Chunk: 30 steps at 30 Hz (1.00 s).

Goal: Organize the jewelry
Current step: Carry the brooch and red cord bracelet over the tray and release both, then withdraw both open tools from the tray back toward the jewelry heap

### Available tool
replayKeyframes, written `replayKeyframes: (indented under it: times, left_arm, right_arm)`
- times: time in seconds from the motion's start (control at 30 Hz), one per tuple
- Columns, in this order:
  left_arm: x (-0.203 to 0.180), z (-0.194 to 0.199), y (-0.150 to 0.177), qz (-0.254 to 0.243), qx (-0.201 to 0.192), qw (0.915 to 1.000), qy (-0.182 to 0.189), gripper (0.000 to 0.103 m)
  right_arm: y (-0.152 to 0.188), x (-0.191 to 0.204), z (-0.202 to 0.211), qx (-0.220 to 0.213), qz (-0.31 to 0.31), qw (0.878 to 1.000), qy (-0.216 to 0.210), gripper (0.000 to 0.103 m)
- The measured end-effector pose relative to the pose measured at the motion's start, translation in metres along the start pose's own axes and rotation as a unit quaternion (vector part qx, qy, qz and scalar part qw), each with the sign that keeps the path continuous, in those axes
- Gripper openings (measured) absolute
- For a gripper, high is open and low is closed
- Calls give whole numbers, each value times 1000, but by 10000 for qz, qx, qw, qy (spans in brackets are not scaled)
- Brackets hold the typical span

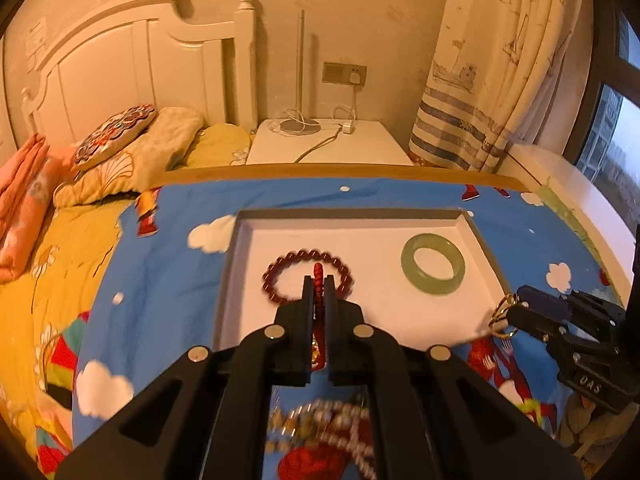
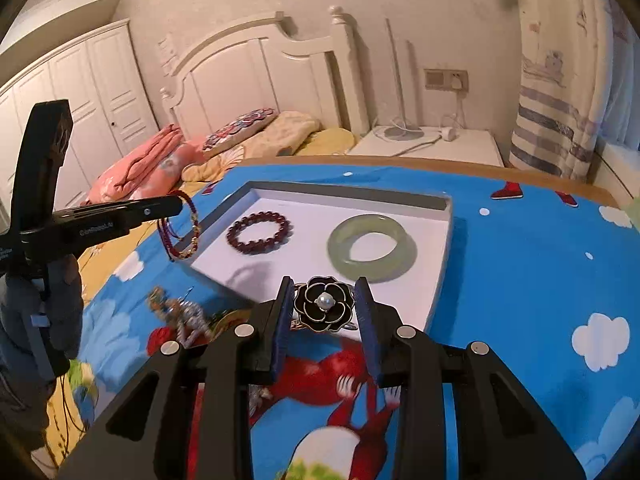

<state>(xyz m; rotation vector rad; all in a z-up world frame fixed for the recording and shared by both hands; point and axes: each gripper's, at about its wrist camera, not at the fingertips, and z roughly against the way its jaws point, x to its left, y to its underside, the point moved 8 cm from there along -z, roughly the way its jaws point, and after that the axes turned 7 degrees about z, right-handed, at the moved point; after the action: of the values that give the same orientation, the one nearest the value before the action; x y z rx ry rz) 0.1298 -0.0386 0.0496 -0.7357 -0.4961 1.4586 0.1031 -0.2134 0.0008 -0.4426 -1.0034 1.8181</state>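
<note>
A white tray (image 1: 360,300) lies on the blue cartoon cloth and shows in the right wrist view too (image 2: 400,216). In it lie a dark red bead bracelet (image 1: 276,268) (image 2: 259,231) and a pale green jade bangle (image 1: 433,262) (image 2: 372,248). My left gripper (image 1: 319,280) (image 2: 178,204) is shut on a red cord bracelet (image 1: 318,276) (image 2: 180,236), held above the tray's left edge. My right gripper (image 2: 325,286) (image 1: 514,308) is shut on a black flower brooch (image 2: 324,304) with a pearl centre, at the tray's near right corner.
A pile of beaded necklaces (image 1: 328,420) (image 2: 180,316) lies on the cloth in front of the tray. A bed with pillows (image 1: 132,148) is to the left. A white nightstand with a lamp (image 1: 328,140) stands behind, with a curtain (image 1: 480,80) at the right.
</note>
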Motion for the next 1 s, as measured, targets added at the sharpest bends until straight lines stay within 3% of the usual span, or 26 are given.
replayKeyframes:
  times: [0.4,0.7,0.73,0.8,0.83,0.87,0.9,0.93,1.0]
  left_arm:
    - [-17,-70,-37,-45,114,9993,-361,4]
    - [-35,-114,-28,-256,348,9973,-589,5]
    - [-36,-115,-27,-267,350,9973,-594,8]
    - [-32,-114,-26,-264,329,9969,-658,36]
    - [-29,-108,-28,-213,218,9971,-701,64]
    - [-26,-102,-30,-173,97,9970,-743,80]
    - [-21,-91,-33,-136,-81,9966,-812,81]
    - [-19,-83,-34,-142,-162,9962,-845,82]
    - [-12,-59,-36,-246,-348,9949,-919,84]
  right_arm:
    - [3,-11,-34,395,-175,9990,-132,33]
    - [5,-21,-45,527,-185,9984,82,34]
    - [5,-23,-45,504,-184,9984,148,34]
    - [2,-28,-41,396,-234,9985,310,35]
    - [-1,-31,-38,305,-274,9984,397,36]
    - [-3,-34,-35,224,-316,9983,442,43]
    - [-7,-38,-28,69,-387,9978,541,57]
    - [-10,-40,-19,-119,-436,9971,618,63]
    - [-17,-38,-5,-359,-403,9969,573,66]
